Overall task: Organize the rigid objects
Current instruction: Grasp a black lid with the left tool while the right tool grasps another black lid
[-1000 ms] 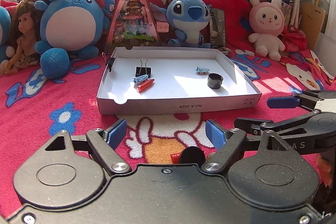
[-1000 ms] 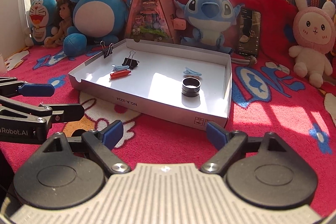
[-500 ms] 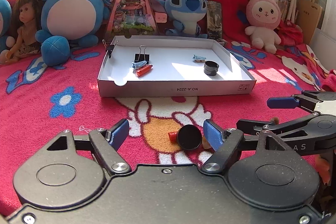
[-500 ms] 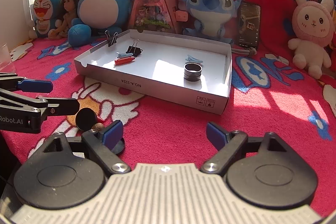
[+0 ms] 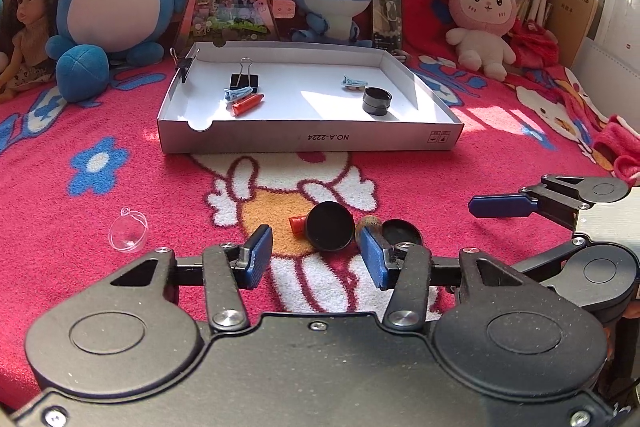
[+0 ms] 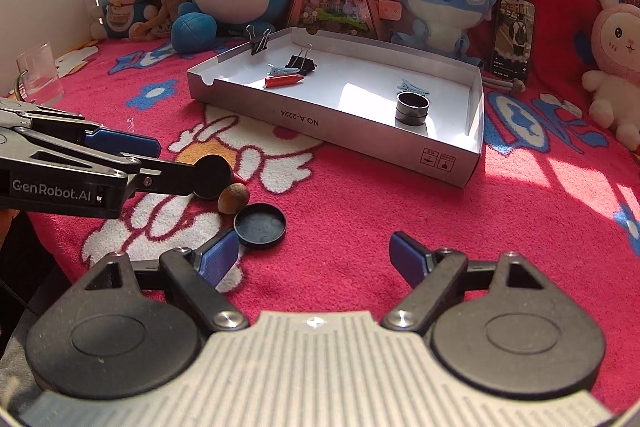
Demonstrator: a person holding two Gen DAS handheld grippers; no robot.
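Note:
On the red blanket lies a black round cap (image 5: 330, 231) with a red stub (image 5: 298, 224) beside it, then a brown nut (image 5: 366, 223) and a flat black lid (image 5: 402, 231). My left gripper (image 5: 316, 259) hangs just short of the cap. Its jaws are closing, the pads touch nothing, and the cap sits just ahead of the tips. My right gripper (image 6: 314, 255) stands wide open, with the black lid (image 6: 260, 227) just ahead of its left finger. The white box (image 5: 312, 143) farther back holds binder clips, blue hair clips, a red crayon (image 5: 248, 103) and a black ring (image 5: 377, 101).
Plush toys, a doll and a triangular toy house line the back behind the box. A clear plastic dome (image 5: 128, 235) lies on the blanket at the left. A clear cup (image 6: 38, 73) stands at the far left. One binder clip (image 5: 184, 65) grips the box's left rim.
The left jaws have narrowed, and the black cap now sits farther up, just ahead of the tips. The right gripper has drifted towards the small objects, and the black lid has come into its view.

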